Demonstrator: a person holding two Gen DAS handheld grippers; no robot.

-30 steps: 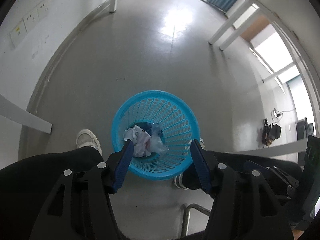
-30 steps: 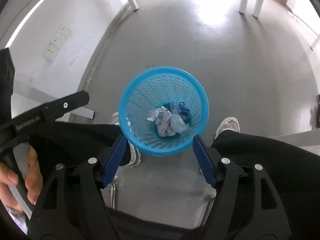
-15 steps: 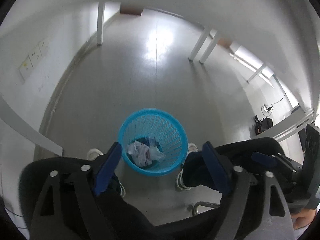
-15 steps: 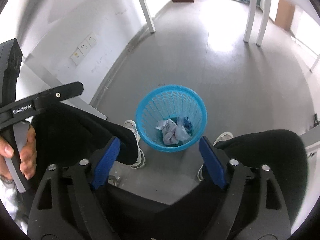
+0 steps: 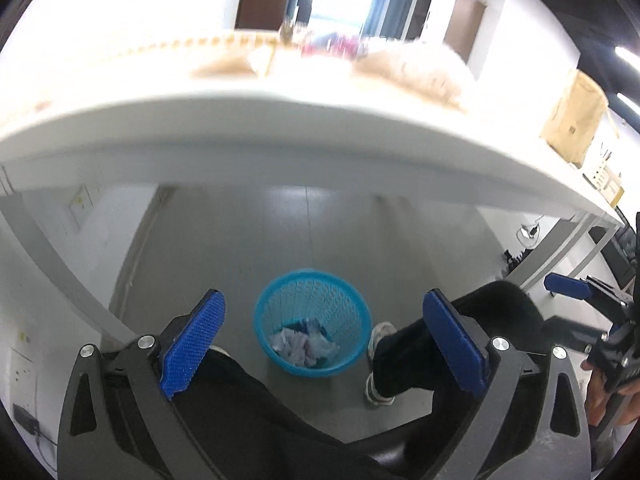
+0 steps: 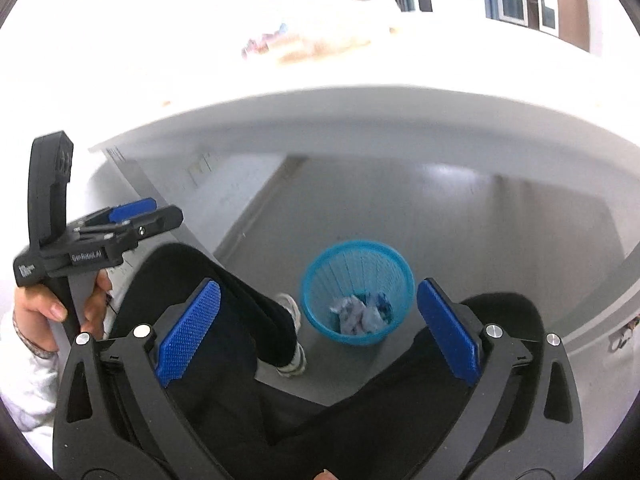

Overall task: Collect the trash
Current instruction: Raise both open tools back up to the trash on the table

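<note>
A blue plastic mesh bin [image 5: 313,322] stands on the grey floor under the white table, between the person's feet. Crumpled white and bluish trash [image 5: 303,348] lies in its bottom. The bin also shows in the right wrist view [image 6: 357,297], with the trash [image 6: 361,316] inside. My left gripper [image 5: 324,320] is open and empty, high above the bin. My right gripper [image 6: 318,306] is open and empty, also high above the bin. On the tabletop, blurred tan and pink items [image 5: 332,46] lie near the far side.
The white table edge [image 5: 280,132] curves across above the bin. A brown paper bag [image 5: 572,120] stands on the table at the right. The person's black-trousered legs [image 5: 444,344] flank the bin. A wall with sockets [image 5: 80,204] is at the left.
Both grippers have risen from just above the bin to table-edge height, so the bin looks smaller and the tabletop has come into view. Both stay open and empty.
</note>
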